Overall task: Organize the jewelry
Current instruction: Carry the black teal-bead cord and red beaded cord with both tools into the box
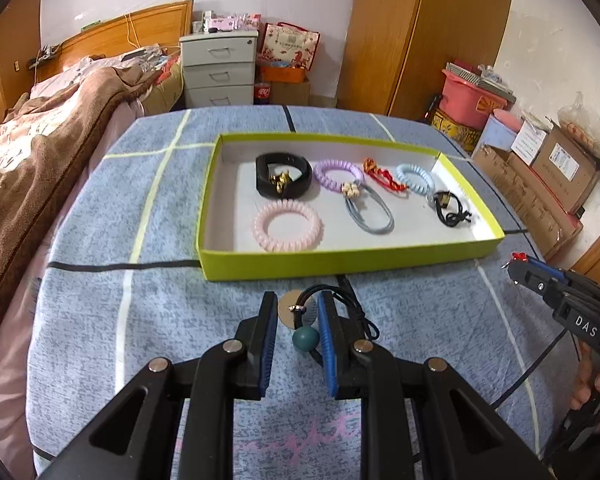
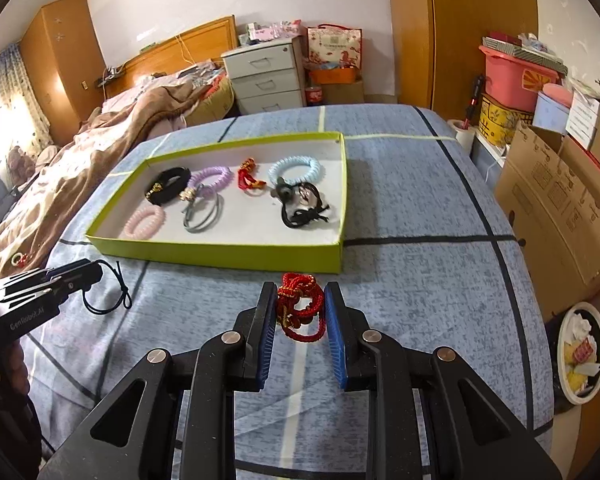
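A green-walled tray (image 1: 340,258) (image 2: 220,254) on the blue checked cloth holds several hair ties and bracelets: a black band (image 1: 284,176), a pink coil (image 1: 288,226), a purple coil (image 1: 338,172), a light blue coil (image 1: 416,178). My left gripper (image 1: 298,314) is open around a black cord necklace with a teal bead (image 1: 306,340) and a round disc, lying on the cloth. My right gripper (image 2: 300,308) is open around a red braided cord bracelet (image 2: 302,304), just before the tray's near wall. Each gripper shows in the other view, the right (image 1: 520,272) and the left (image 2: 88,274).
A bed with a brown blanket (image 1: 40,140) lies left. A white drawer unit (image 1: 220,68) stands behind. Cardboard boxes (image 2: 560,200) and a pink tub (image 2: 512,76) stand at the right. A bowl (image 2: 582,352) sits low right by the table edge.
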Demonstrator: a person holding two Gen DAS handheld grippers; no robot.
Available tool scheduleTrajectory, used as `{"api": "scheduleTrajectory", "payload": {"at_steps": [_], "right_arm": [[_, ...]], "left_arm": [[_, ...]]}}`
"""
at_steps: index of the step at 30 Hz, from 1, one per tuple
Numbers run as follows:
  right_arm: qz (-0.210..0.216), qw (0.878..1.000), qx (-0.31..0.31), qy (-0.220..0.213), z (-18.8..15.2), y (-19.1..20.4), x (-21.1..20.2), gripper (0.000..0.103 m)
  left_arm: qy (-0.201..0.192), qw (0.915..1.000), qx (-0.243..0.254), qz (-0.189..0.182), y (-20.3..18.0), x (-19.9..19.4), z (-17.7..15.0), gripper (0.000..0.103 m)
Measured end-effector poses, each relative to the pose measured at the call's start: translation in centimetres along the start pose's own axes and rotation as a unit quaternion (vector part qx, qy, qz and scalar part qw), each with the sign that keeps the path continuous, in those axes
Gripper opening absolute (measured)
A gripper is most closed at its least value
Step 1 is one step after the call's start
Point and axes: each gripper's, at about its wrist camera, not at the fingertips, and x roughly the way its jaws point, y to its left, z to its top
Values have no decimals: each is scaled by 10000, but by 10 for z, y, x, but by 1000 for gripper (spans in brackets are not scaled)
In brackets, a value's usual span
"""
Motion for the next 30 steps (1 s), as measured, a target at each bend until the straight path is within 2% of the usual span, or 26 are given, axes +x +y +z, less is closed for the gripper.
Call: {"api": "scheduleTrajectory", "payload": {"at_steps": [3,11,17,21,30], "right_arm": [[37,10000,-58,-40,3,5,-2,25],[196,9991,-254,-262,22,19,-12,25],[305,9980,-460,-320,41,32,-4,25],[288,9978,-567,-200,49,38,14,25],[239,9970,-715,190,59,42,58,25]], "left_arm": [[-50,9999,-70,-134,2,-4,4,21],[-258,9996,25,-145,0,-14,28,21],[-350,9992,111,-142,-2,-9,49,21],[-229,9994,44,-244,2,7,58,21],[19,9999,-29,-116,10,41,66,21]]}}
